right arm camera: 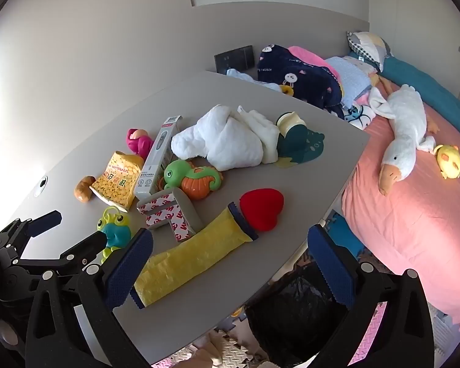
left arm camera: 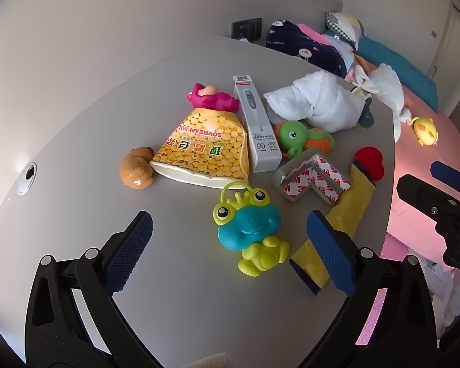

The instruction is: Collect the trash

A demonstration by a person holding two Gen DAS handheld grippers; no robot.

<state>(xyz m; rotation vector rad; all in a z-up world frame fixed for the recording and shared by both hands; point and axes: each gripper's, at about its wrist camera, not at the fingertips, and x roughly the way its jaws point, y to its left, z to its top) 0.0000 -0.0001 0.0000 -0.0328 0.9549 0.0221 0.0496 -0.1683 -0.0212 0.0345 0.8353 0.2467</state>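
On the grey table (left arm camera: pixel 92 141) lie a crushed yellow soybean-milk cup (left arm camera: pixel 202 150), a white thermometer box (left arm camera: pixel 256 122), a grey 3M corner guard (left arm camera: pixel 314 181) and a long yellow wrapper (left arm camera: pixel 337 224) with blue ends. My left gripper (left arm camera: pixel 230 230) hovers open above the near table edge, and a blue-and-green frog toy (left arm camera: pixel 248 227) lies below the gap between its fingers. My right gripper (right arm camera: pixel 230 239) is open over the table's right corner, above the yellow wrapper (right arm camera: pixel 196 260), holding nothing. A bin lined with a black bag (right arm camera: pixel 294 306) stands on the floor under that corner.
Toys share the table: a pink figure (left arm camera: pixel 211 96), a brown bear (left arm camera: pixel 138 171), a green seahorse (right arm camera: pixel 193 178), a red heart (right arm camera: pixel 262 208), plus a white towel (right arm camera: pixel 224 141). A pink bed (right arm camera: pixel 414 214) with a plush goose (right arm camera: pixel 401 141) lies to the right.
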